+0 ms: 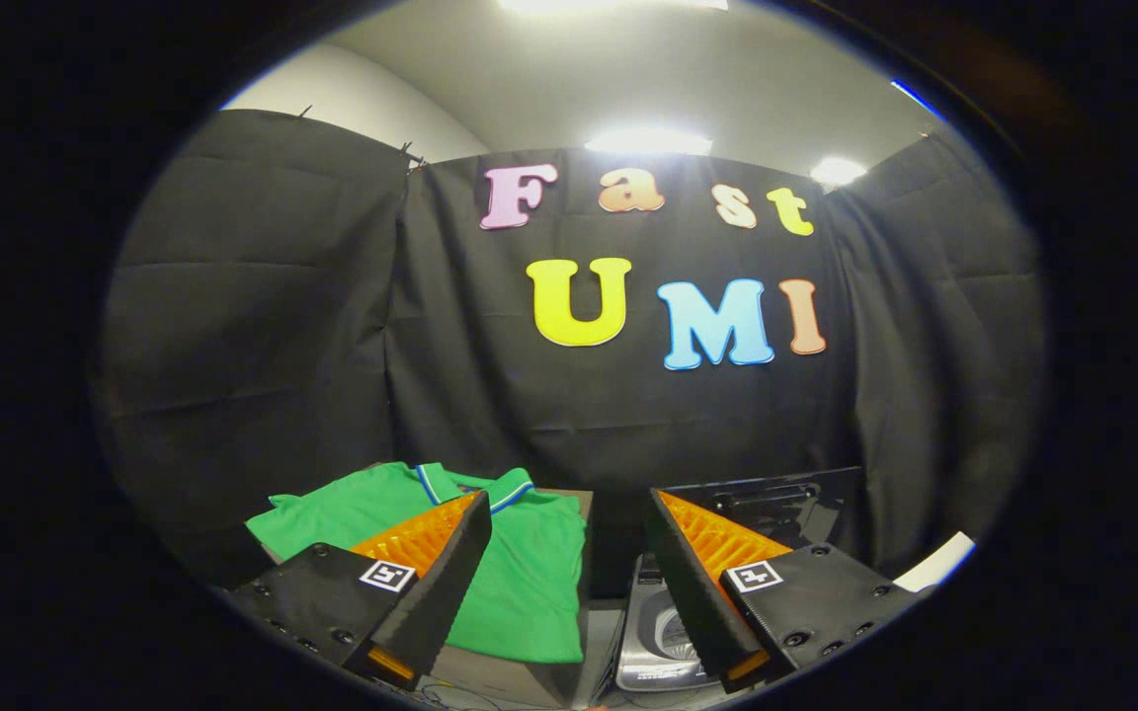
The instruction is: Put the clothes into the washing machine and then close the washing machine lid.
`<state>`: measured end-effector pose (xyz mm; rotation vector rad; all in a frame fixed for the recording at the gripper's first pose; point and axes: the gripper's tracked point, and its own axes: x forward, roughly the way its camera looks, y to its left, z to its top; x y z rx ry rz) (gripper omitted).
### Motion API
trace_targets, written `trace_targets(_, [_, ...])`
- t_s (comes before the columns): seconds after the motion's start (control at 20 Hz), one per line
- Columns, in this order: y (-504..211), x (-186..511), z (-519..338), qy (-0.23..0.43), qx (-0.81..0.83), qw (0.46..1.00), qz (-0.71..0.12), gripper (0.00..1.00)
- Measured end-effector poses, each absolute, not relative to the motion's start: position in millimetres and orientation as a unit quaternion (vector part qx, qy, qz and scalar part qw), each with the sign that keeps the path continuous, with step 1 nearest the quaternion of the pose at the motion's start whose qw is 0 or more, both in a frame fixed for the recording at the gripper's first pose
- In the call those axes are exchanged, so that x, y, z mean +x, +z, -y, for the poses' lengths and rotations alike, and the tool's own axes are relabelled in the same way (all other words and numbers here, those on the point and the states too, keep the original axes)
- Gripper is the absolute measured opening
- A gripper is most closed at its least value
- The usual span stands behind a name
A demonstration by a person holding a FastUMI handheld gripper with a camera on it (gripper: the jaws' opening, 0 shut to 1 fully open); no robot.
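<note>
We see the gripper [569,513] held above the scene with its jaws spread wide apart, nothing between them and nothing touching either finger. Taking the washing machine [663,637] as our landmark, it sits low, between the two fingers and nearer the right one, which hides part of it. We look down into its open top, where a pale round drum shows inside a grey rim.

The lid [776,504] stands raised behind the washing machine, a dark panel with a long handle slot across it, partly covered by the right finger.

To the left of the washing machine lies the shirt [520,583], a green polo with a collar edged in blue and white. It is spread flat, collar away from us, on a counter [490,676] whose pale surface shows just in front of the shirt's hem. The left finger overlaps the shirt's middle in our view, though we cannot tell that it touches the cloth; it looks to be held above it. A narrow dark gap separates the shirt's right edge from the washing machine.

Behind the washing machine and the shirt hangs the black cloth wall [263,326].
</note>
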<state>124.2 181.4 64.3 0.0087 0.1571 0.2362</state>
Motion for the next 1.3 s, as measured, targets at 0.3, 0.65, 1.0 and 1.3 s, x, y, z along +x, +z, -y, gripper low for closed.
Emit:
trace_targets(0.3, [46.8, 145.9, -248.8, 0.160, -0.007, 0.980, -0.120, 0.98])
trace_targets(0.65, [8.7, 174.3, -305.7, 0.186, -0.010, 0.964, -0.192, 0.99])
trace_targets(1.0, [-41.1, 195.9, -325.6, 0.187, -0.013, 0.943, -0.276, 0.99])
trace_targets(1.3, [-59.4, 200.9, -329.4, 0.182, -0.034, 0.936, -0.299, 0.99])
